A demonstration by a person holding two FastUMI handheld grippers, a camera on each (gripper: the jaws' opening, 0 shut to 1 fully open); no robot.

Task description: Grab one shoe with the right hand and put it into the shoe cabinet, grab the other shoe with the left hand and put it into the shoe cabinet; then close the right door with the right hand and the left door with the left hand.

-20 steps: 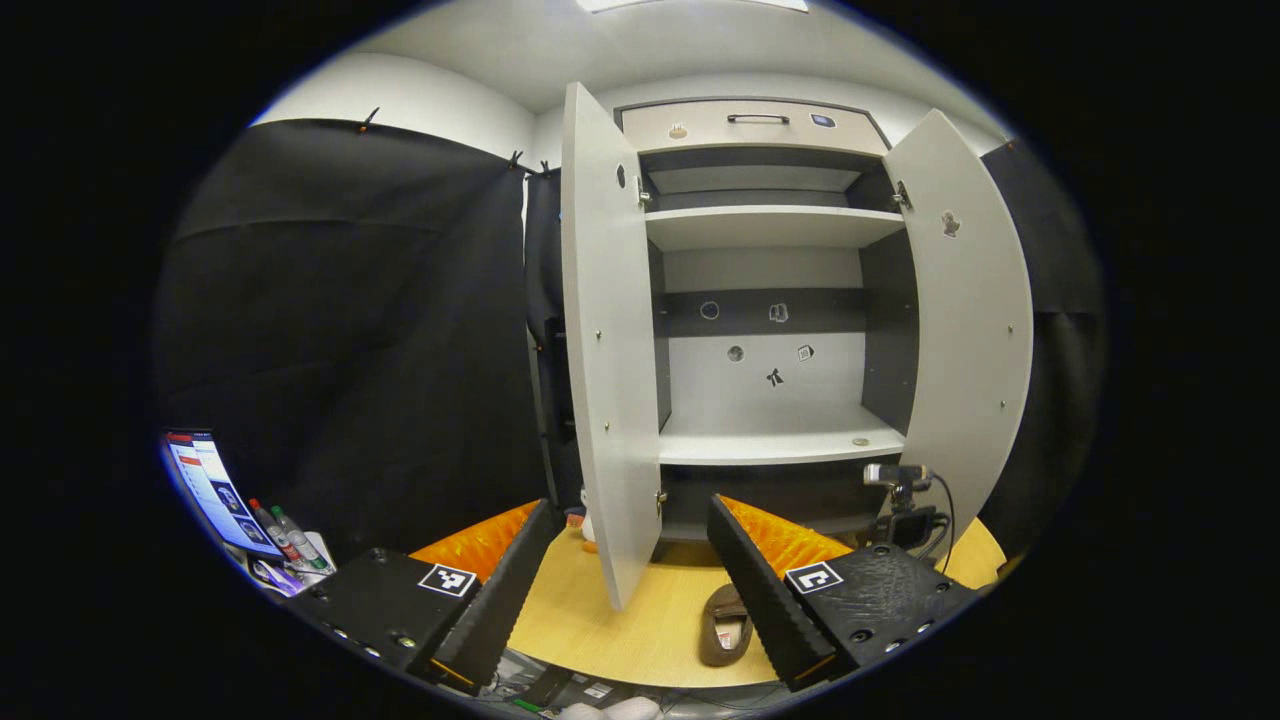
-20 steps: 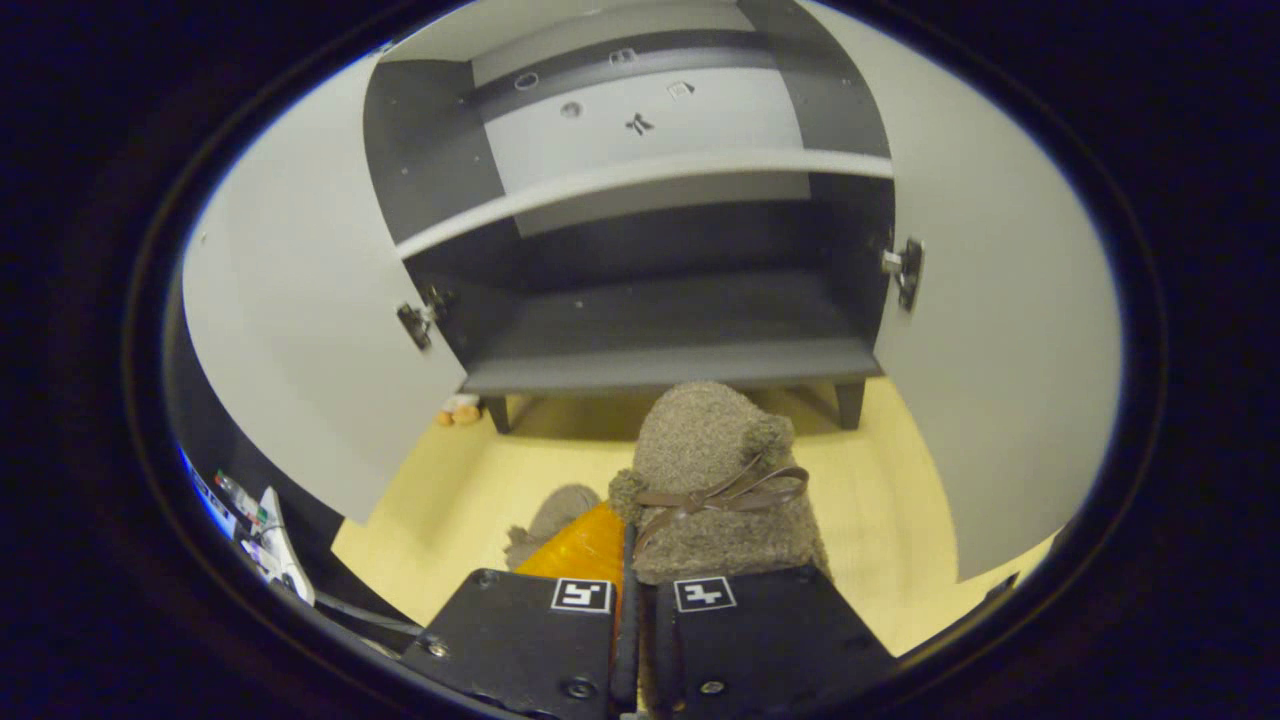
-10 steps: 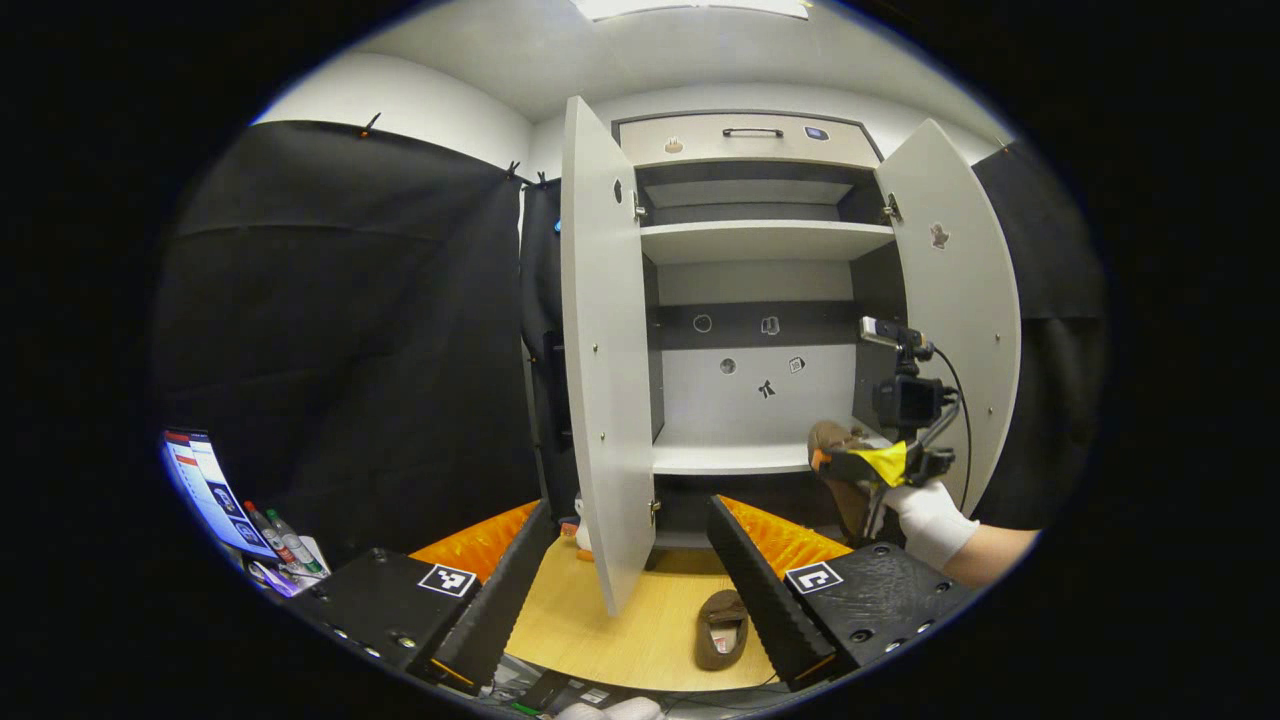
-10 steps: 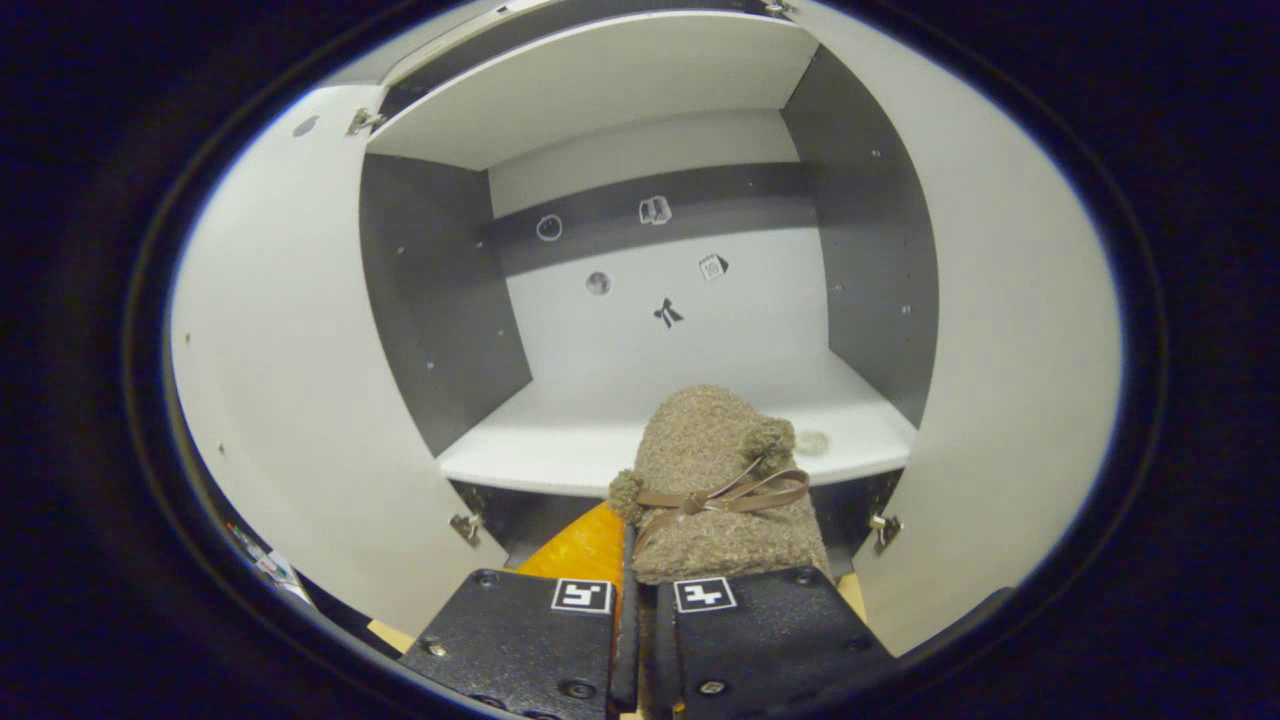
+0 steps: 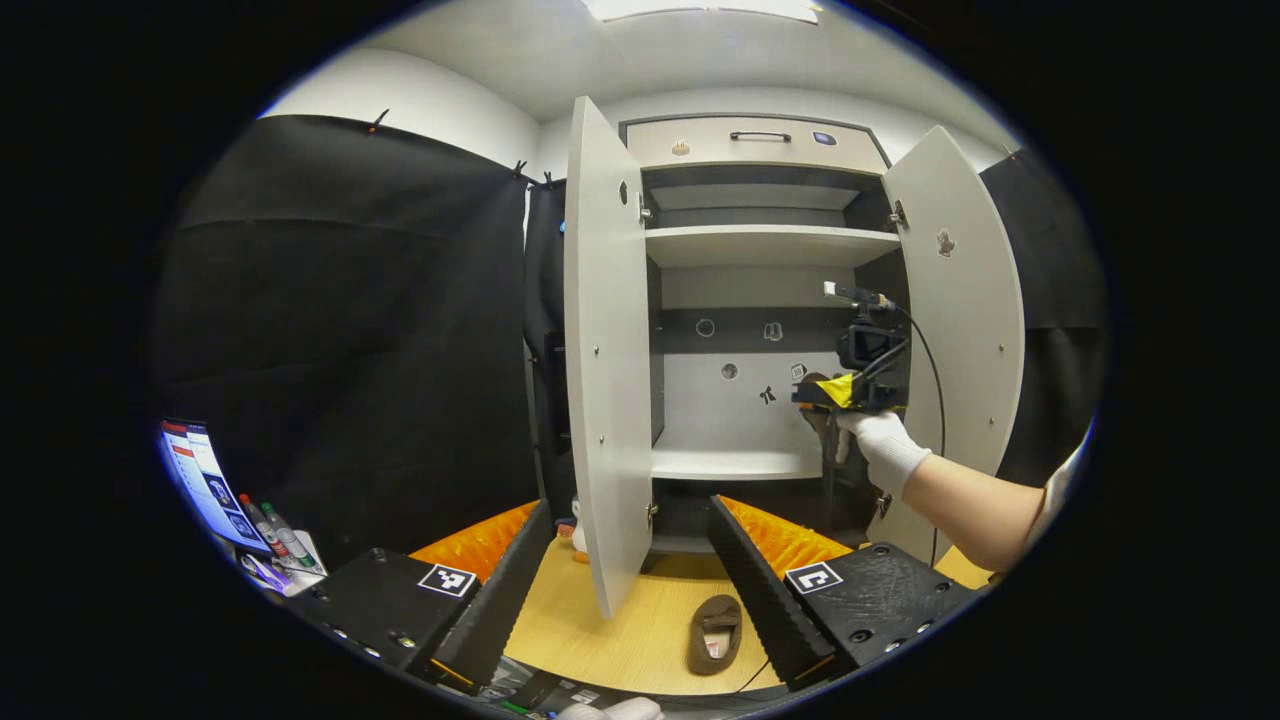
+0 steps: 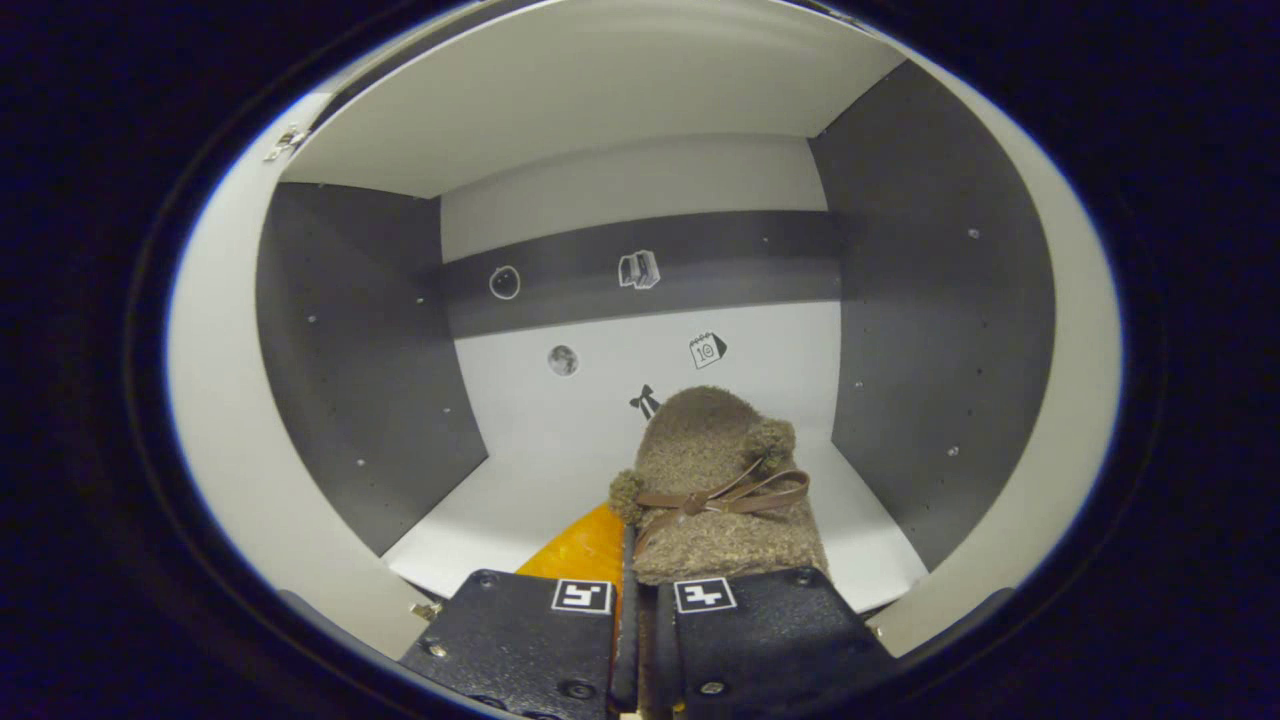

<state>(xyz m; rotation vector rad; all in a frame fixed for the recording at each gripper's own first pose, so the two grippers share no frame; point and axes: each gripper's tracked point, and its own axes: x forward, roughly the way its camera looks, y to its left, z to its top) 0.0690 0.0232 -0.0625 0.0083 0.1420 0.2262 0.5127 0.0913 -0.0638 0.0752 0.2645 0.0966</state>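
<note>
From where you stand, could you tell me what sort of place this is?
Probably a recording booth staged as a home entryway: black cloth walls, an open shoe cabinet on a wooden floor, a monitor.

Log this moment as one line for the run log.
right hand-held gripper: shut on fuzzy brown shoe, above middle shelf | left hand-held gripper: open | second shoe: on floor | both doors: open

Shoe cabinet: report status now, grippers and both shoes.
Right gripper shut on fuzzy brown slipper with bow, held above white middle shelf. Left gripper open, idle. Second brown slipper on wooden floor. Both doors open, path clear.
</note>
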